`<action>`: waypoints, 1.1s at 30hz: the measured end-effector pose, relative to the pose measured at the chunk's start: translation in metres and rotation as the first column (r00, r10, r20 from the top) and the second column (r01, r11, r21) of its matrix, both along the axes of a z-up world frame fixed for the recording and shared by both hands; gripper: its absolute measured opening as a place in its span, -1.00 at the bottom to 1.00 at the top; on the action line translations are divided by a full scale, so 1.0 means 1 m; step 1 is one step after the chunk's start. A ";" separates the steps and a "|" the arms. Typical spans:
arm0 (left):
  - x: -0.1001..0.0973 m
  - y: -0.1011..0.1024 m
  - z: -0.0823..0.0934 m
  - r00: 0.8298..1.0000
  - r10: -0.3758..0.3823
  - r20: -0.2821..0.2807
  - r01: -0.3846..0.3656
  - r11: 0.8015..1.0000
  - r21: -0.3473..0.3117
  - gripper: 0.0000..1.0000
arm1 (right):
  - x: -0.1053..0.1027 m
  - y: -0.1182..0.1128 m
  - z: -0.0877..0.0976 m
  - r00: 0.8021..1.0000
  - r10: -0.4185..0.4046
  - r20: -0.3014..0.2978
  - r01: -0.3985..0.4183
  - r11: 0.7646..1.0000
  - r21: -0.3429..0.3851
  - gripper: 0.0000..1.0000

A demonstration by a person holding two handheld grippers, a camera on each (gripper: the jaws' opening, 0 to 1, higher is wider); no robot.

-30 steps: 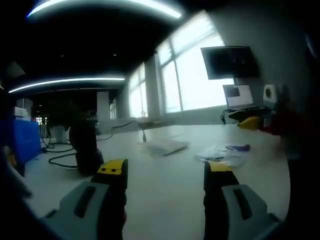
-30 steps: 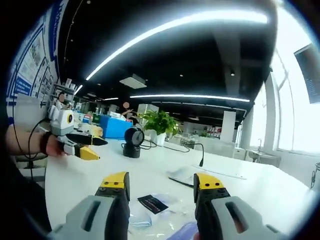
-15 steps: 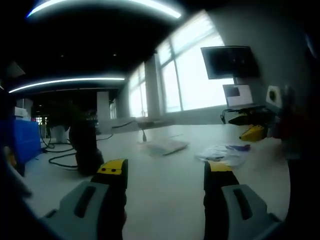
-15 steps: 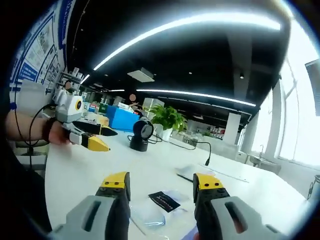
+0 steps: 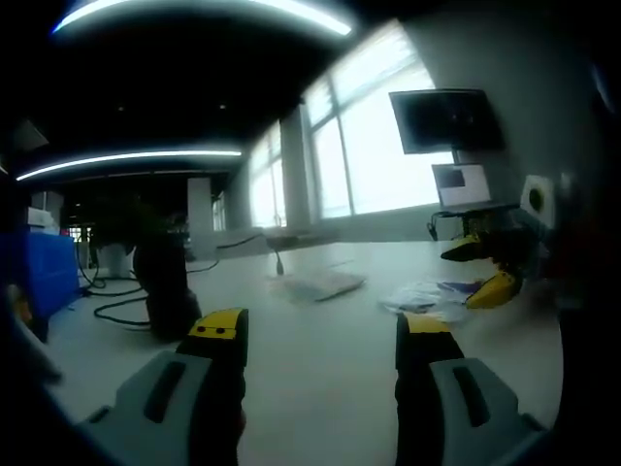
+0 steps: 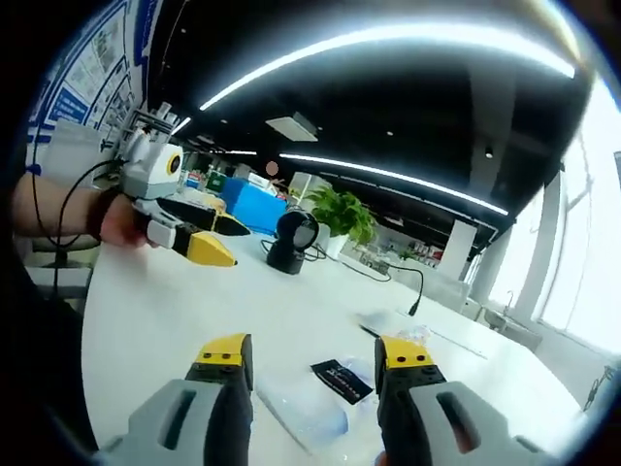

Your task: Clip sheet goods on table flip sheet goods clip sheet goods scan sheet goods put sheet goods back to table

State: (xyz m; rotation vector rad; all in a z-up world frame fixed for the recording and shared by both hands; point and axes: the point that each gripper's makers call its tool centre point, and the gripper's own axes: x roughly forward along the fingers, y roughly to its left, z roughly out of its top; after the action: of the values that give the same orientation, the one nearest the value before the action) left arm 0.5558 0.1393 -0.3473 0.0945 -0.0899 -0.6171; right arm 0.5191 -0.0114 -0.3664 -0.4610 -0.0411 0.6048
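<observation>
The sheet goods (image 6: 335, 383) are clear plastic packets lying flat on the white table (image 6: 155, 311); the top one carries a black label. My right gripper (image 6: 313, 354) hovers just above them, open, nothing between its fingers. In the left gripper view the same packets (image 5: 427, 296) lie to the right, with the right gripper (image 5: 475, 274) above them, its yellow tips apart. My left gripper (image 5: 320, 330) is open over bare table, well away from the packets. In the right gripper view, the left gripper (image 6: 225, 243) is at the left, in a person's hand.
A black scanner on a stand (image 6: 294, 241) stands on the table beyond the packets, its cables (image 5: 121, 306) trailing off. Another flat packet (image 5: 325, 283) and a gooseneck microphone (image 6: 417, 286) sit farther back. Blue boxes (image 5: 44, 272), a plant (image 6: 344, 214) and a wall monitor (image 5: 446, 118) lie around.
The right gripper has come down and closer to the packets; in the left gripper view it has dropped and moved leftward over them. The left gripper has held still.
</observation>
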 end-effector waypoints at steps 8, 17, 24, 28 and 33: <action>-0.001 0.000 0.000 1.000 -0.003 0.001 0.003 1.000 -0.001 0.08 | 0.001 0.003 -0.015 0.999 -0.001 -0.050 0.000 1.000 -0.026 -0.18; -0.001 -0.001 0.000 1.000 -0.004 -0.001 0.004 1.000 0.000 0.08 | 0.002 0.003 -0.026 0.996 -0.012 -0.084 0.008 0.998 -0.056 -0.27; -0.001 -0.001 0.000 1.000 -0.005 -0.003 0.005 1.000 -0.001 0.08 | 0.001 0.006 -0.032 0.998 -0.014 -0.067 0.007 0.995 -0.099 -0.52; -0.001 -0.001 0.000 1.000 -0.005 -0.003 0.005 1.000 -0.001 0.08 | 0.000 0.006 -0.033 0.997 -0.011 -0.082 0.003 0.996 -0.090 -0.66; -0.001 -0.001 0.000 1.000 -0.006 -0.002 0.006 1.000 0.000 0.08 | -0.002 0.009 -0.035 0.998 -0.016 -0.058 0.009 0.993 -0.116 -0.82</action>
State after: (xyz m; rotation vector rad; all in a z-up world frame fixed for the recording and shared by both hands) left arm 0.5550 0.1379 -0.3474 0.0939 -0.0883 -0.6232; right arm 0.5169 -0.0024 -0.4018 -0.5552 0.0537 0.6101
